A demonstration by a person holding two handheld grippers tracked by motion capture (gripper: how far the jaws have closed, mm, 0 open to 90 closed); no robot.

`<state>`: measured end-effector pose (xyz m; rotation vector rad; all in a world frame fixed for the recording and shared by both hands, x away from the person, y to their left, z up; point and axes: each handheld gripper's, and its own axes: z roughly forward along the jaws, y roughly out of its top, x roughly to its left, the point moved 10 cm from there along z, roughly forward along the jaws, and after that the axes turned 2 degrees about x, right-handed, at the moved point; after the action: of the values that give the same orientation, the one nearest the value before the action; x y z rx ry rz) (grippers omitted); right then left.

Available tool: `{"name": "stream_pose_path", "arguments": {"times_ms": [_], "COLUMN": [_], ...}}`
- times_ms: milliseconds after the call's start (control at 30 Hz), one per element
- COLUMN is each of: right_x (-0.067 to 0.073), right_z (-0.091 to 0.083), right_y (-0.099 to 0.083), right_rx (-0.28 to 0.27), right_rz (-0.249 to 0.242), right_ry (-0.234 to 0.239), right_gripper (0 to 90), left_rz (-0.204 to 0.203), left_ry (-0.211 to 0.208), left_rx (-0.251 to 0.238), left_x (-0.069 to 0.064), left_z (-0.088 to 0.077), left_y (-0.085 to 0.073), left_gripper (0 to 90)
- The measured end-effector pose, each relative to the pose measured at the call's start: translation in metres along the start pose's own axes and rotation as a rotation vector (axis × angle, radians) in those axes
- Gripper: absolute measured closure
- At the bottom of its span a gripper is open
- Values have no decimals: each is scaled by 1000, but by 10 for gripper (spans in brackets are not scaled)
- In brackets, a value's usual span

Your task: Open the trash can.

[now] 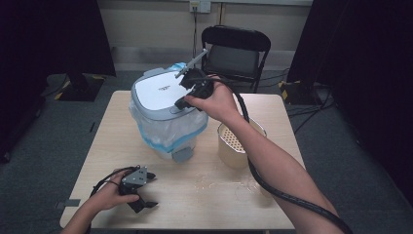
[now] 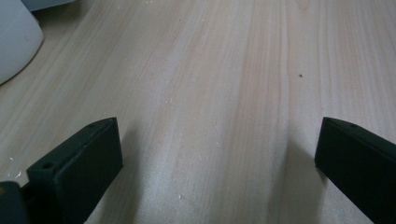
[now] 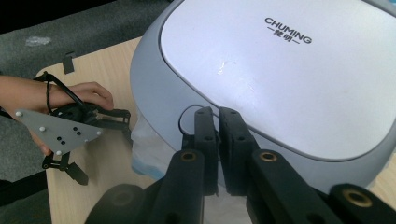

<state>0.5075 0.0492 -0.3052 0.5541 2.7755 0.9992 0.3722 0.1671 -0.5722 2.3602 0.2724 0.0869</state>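
The right tool (image 3: 218,154), its jaws pressed together, hovers at the front edge of the grey-and-white lid of a lined bin (image 1: 160,105) standing on the far-left part of the worktop (image 1: 209,195). The left tool (image 1: 141,190) rests near the worktop's near-left corner, jaws spread wide over bare wood. A cream perforated container (image 1: 234,144) stands just right of the bin.

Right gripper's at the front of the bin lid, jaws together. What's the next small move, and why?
Probably press the right gripper down on the front edge of the bin lid. Its jaws are closed and sit right at that grey rim, holding nothing. The left gripper rests open on the table, away from the bin.
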Motion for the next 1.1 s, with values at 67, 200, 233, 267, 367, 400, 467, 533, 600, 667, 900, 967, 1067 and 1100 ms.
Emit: {"name": "stream_pose_path", "arguments": {"times_ms": [67,200,233,267,367,400,467,533,600,667,900,967,1067,1100], "right_x": [0,-1,-1,-2,-4,-4,-3,-3,-3,-3,-4,-4,-2,-2], "right_z": [3,7,6,6,7,7,7,7,7,7,5,5,3,2], "right_y": [0,0,-1,0,0,-1,-1,-2,-2,-3,-3,-3,-5,-6], "right_rx": [0,-4,1,-2,-6,-2,5,3,-1,-2,-12,-20,-37,-40], "right_rz": [6,5,15,13,11,7,5,0,3,5,11,-1,3,0], "right_ry": [3,9,9,10,17,19,21,21,28,33,28,25,31,25], "right_gripper": [872,879,882,884,900,900,900,900,900,900,827,720,547,499], "left_rz": [0,0,0,0,2,2,3,2,3,3,3,3,3,3], "left_ry": [0,0,0,0,-2,-2,-2,-2,-2,-3,-2,-2,-3,-3], "left_rx": [0,0,0,0,0,0,1,1,1,1,2,2,2,2], "left_x": [0,0,0,0,0,0,0,0,0,0,0,0,0,0], "left_z": [0,0,0,0,0,0,0,0,0,0,0,0,0,0], "left_y": [0,0,0,0,0,0,0,0,0,0,0,0,0,0], "left_gripper": [2,2,2,2,2,2,2,2,1,1,0,0,0,0]}}
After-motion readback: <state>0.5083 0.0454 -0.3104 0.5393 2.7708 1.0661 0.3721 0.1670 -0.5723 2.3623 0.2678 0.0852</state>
